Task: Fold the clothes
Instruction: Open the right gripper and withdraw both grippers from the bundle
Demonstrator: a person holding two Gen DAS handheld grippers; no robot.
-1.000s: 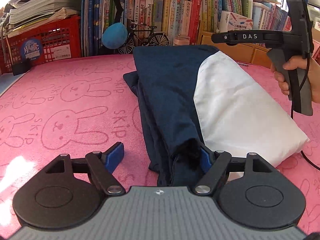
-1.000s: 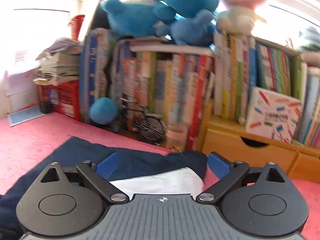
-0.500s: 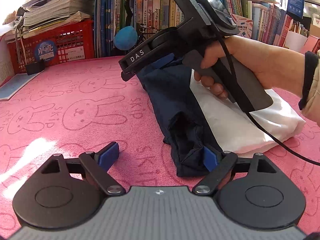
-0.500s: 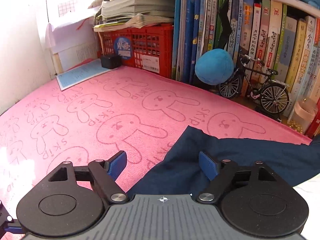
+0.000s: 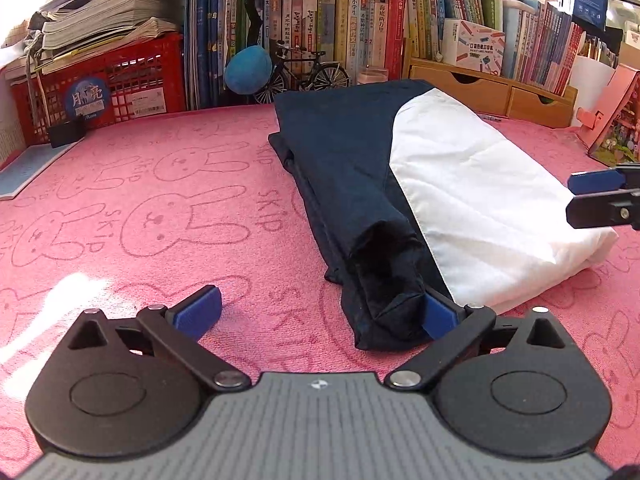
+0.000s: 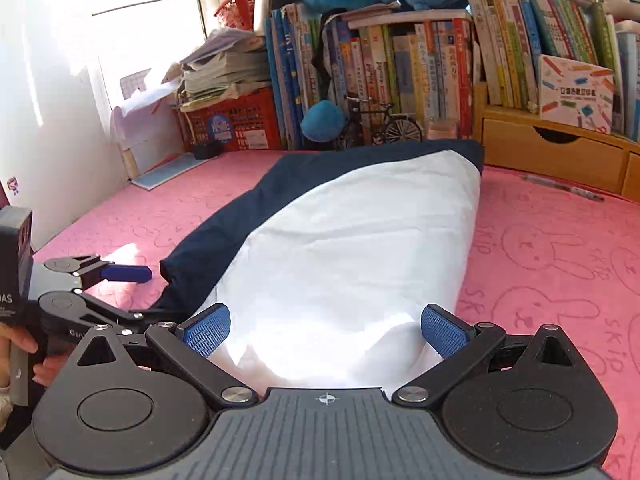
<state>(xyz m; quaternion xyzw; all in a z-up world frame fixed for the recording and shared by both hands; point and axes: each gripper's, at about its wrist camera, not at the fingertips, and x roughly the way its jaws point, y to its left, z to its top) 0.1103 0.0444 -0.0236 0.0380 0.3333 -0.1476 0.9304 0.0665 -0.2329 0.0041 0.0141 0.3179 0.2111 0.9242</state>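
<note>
Left wrist view
- Garment: a folded navy-blue and white cloth garment is lying lengthwise on the pink rabbit-print mat covering the desk, its navy sleeve end pointing toward the camera.
- Left gripper: its jaws have just been opening and are standing wide apart; the right blue-padded finger is sitting against the navy sleeve end, the left finger is hovering over bare mat, and nothing is being squeezed.
- Right gripper: only its tip is showing at the right edge, beside the white part of the garment.
- Background: a red plastic crate stacked with papers, a row of upright books, a blue plush ball and a small black model bicycle are lining the far edge.

Right wrist view
- Right gripper: its jaws have just been opening and are spread wide, the two blue fingers straddling the near white end of the garment without pinching it.
- Left gripper: it is appearing at the left, a hand holding its handle, with the navy edge just beside it.
- Wooden drawer unit: it is standing behind the mat at the right.
</note>
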